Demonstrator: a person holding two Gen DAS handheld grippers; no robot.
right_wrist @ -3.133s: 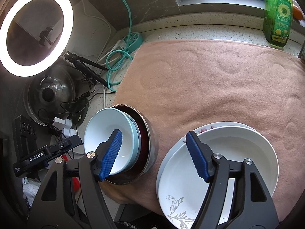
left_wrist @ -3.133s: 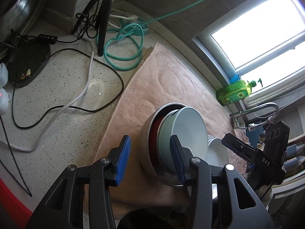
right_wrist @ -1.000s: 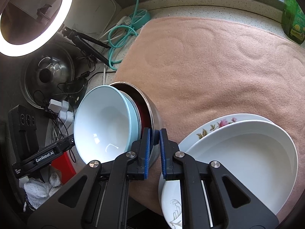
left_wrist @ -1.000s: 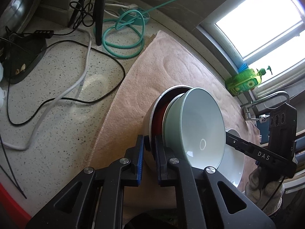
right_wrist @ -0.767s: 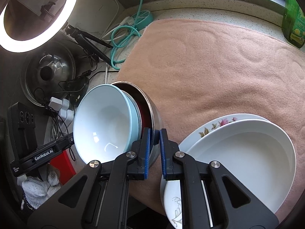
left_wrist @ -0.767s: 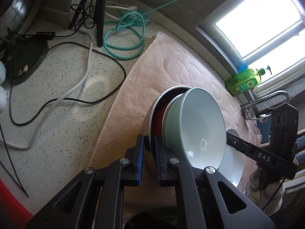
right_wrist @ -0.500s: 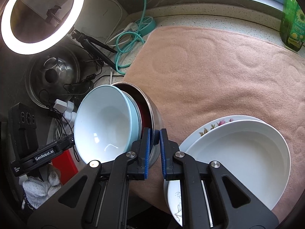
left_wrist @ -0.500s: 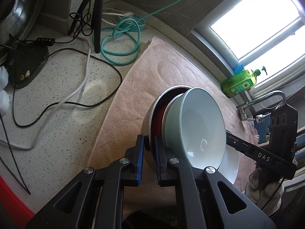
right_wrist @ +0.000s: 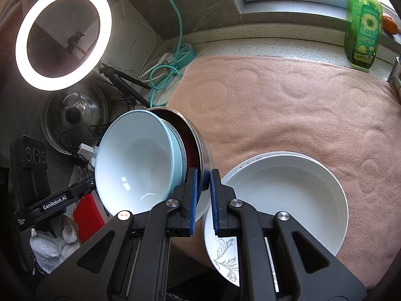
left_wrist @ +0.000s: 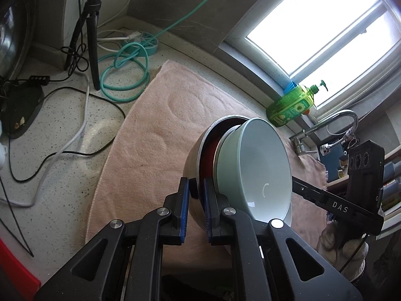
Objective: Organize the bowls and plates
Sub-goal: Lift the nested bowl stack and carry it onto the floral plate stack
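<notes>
The speckled countertop (left_wrist: 50, 150) fills my left view from nine o'clock down to seven, and a pink towel (right_wrist: 288, 115) lies spread over it, taking the whole upper right of my right view. A bright window (left_wrist: 325, 25) sits at one o'clock in the left view, above a grey tiled wall.

Both my arms angle steeply down toward the towel's near edge. My left gripper (left_wrist: 194, 205) is clamped on the near rim of the steel bowl (left_wrist: 198, 158), one blue pad outside the wall and one inside. My right gripper (right_wrist: 203, 195) pinches the same steel bowl (right_wrist: 204, 155) on its opposite rim. The steel bowl hangs tilted between them, near the towel's edge, with a pale green bowl (right_wrist: 132, 163) nested in it; I cannot tell whether it touches the towel.

At five o'clock in the right view a white bowl (right_wrist: 288, 200) rests on a flower-patterned plate (right_wrist: 223, 258), just beside the steel bowl, on the towel.

A lit ring light (right_wrist: 62, 36) glows at ten o'clock in the right view, its tripod (left_wrist: 90, 37) standing on the counter at eleven o'clock in the left view. A teal cable (left_wrist: 125, 75) lies coiled beside the tripod. A green soap bottle (right_wrist: 363, 25) stands on the sill at one o'clock. A chrome faucet (left_wrist: 333, 125) curves at three o'clock in the left view.
</notes>
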